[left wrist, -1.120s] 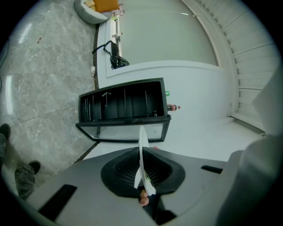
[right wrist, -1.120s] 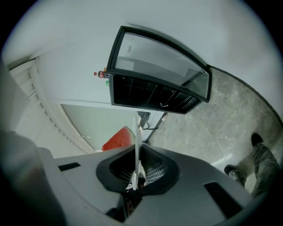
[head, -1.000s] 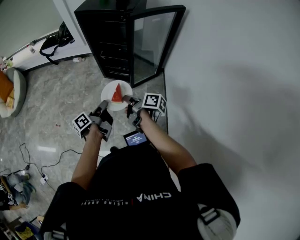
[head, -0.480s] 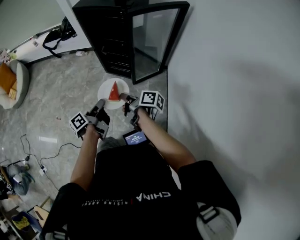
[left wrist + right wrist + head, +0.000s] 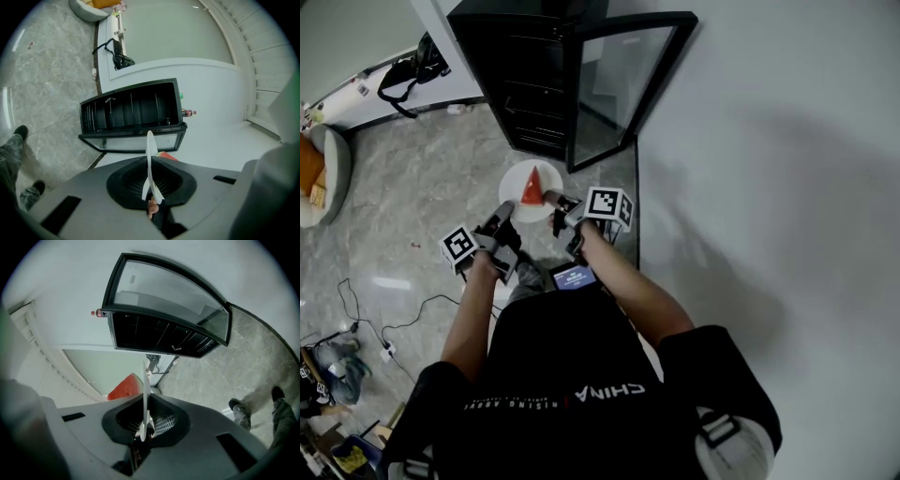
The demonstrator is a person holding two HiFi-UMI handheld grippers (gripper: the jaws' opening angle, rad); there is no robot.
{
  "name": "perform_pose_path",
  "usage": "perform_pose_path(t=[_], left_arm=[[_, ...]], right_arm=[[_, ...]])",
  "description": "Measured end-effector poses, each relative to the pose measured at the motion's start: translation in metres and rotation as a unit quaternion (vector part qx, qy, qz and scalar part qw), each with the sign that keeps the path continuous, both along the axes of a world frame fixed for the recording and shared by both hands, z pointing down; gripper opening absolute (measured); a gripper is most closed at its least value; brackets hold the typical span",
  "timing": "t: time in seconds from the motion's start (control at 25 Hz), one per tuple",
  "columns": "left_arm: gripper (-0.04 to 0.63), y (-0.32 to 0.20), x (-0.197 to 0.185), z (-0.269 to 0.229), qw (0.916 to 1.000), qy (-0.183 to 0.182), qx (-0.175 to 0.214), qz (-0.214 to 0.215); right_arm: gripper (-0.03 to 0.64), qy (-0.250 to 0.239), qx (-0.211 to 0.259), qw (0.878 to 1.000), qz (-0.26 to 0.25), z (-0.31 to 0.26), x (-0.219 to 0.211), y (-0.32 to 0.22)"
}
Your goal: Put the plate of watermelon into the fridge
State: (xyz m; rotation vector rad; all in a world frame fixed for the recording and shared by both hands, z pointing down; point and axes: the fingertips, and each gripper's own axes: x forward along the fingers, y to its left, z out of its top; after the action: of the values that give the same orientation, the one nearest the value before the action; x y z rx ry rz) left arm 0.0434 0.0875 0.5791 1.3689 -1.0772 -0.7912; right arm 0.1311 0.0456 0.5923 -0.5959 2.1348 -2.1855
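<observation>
A white plate (image 5: 517, 183) carries a red watermelon wedge (image 5: 532, 187) and hangs in the air in front of the black fridge (image 5: 525, 84). My left gripper (image 5: 506, 214) is shut on the plate's near-left rim, and my right gripper (image 5: 551, 200) is shut on its right rim. In the left gripper view the plate (image 5: 151, 161) shows edge-on between the jaws, with the fridge (image 5: 131, 112) beyond. The right gripper view shows the plate (image 5: 146, 399) edge-on, the watermelon (image 5: 125, 386) beside it, and the fridge (image 5: 159, 333) ahead.
The fridge's glass door (image 5: 619, 80) stands open to the right, against a white wall (image 5: 769, 187). Wire shelves show inside the fridge. A black bag (image 5: 412, 70) lies by the far wall, cables (image 5: 384, 328) trail on the marble floor, and a chair (image 5: 323, 178) stands at left.
The plate and both grippers have shifted slightly toward the fridge and to the right; the fridge and its door sit a little closer in view. Both grips are unchanged.
</observation>
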Motion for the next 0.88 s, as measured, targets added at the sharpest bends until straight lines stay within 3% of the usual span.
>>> perform_pose_path(t=[0.44,0.64,0.88], left_arm=[[0.028,-0.061,-0.083,-0.006,0.9986,0.016,0.01,0.049],[0.028,-0.093,-0.141,-0.026,0.9974,0.025,0.005,0.067],[0.028,-0.094,-0.149,0.001,0.9964,0.021,0.009,0.082]], right_arm=[[0.029,0.013,0.011,0.999,0.035,-0.009,-0.081,-0.054],[0.029,0.024,0.004,0.998,0.052,-0.03,-0.137,-0.084],[0.029,0.018,0.01,0.998,0.067,-0.003,-0.144,-0.082]])
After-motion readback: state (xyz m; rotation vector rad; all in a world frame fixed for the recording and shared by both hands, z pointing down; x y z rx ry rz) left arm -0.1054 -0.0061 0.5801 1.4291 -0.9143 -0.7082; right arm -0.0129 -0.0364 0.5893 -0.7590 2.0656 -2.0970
